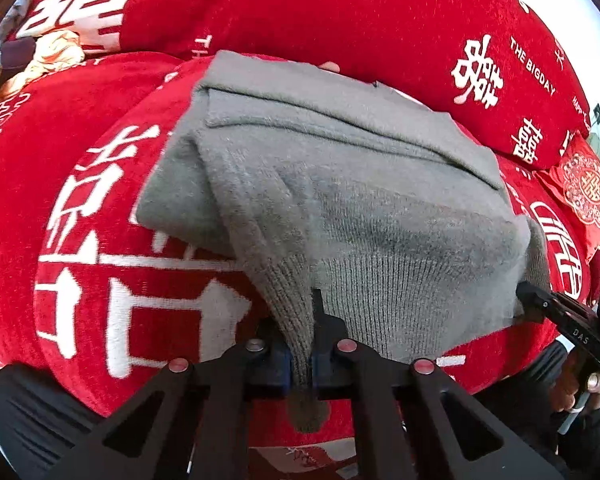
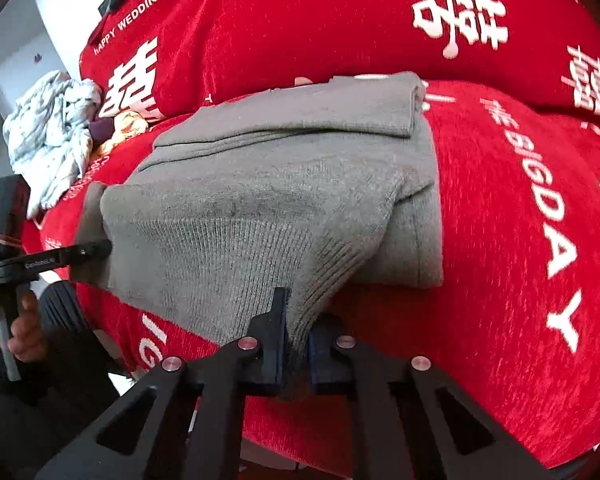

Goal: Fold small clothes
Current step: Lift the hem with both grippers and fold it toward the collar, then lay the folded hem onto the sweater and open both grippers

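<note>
1. The left hand-held gripper point(image 1: 306, 354) points steeply down, its two blue-padded jaws closed on a ribbed corner of the grey knitted sweater point(image 1: 340, 200); a bit of the knit hangs out below the pads.
2. The right hand-held gripper point(image 2: 296, 346) tilts down the same way and is also clamped on a ribbed corner of the same sweater, at the opposite end of its near edge.
3. In each wrist view the other gripper's tip meets the sweater's far corner, with the person's hand point(image 2: 18, 332) wrapped around its handle.
4. There is one sweater. It lies partly folded, in several layers, its near hem pulled between the two grippers.
5. The sweater rests on a red blanket point(image 1: 80, 160) patterned with white Chinese characters and English words, "THE BIGDAY" and "HAPPY WEDDING".
6. Behind it rise red cushions point(image 2: 320, 20) in the same print; I cannot count them.
7. A crumpled pale cloth point(image 2: 52, 136) lies well apart, at the blanket's far left.
</note>
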`<state>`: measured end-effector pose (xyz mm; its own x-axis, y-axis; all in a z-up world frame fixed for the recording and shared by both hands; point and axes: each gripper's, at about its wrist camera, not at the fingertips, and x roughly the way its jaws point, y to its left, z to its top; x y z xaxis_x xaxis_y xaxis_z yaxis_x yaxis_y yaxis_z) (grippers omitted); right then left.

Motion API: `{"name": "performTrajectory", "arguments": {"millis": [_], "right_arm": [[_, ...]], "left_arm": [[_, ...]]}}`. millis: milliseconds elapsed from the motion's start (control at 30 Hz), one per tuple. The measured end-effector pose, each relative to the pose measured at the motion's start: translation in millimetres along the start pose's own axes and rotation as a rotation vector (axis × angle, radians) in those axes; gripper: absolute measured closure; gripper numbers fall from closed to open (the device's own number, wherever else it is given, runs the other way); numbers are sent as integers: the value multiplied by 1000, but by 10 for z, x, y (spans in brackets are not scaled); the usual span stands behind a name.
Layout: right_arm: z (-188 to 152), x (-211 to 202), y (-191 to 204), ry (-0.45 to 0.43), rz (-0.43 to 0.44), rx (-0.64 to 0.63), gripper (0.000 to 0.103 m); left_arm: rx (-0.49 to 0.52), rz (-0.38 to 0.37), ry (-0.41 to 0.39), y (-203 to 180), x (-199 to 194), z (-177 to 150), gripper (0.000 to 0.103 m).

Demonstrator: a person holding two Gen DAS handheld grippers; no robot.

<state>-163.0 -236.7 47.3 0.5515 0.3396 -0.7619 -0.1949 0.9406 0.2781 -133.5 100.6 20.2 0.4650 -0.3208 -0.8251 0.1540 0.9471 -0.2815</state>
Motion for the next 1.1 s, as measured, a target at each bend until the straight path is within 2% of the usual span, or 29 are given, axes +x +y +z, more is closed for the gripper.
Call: {"name": "performTrajectory", "arguments": {"millis": [233, 433, 733, 1100], "right_arm": [[340, -502, -3, -151, 75, 38, 95], [673, -669, 21, -249, 76, 90, 96], [1172, -540, -32, -259, 26, 137, 96], [1634, -303, -42, -224, -34, 134, 96]], "left_arm": [[-10, -29, -161, -24, -465, 260, 96], [-24, -14, -229, -89, -563, 602, 96], [-84, 36, -231, -43, -424, 1118, 96], [-98, 71, -214, -3, -297, 1481, 96]]}}
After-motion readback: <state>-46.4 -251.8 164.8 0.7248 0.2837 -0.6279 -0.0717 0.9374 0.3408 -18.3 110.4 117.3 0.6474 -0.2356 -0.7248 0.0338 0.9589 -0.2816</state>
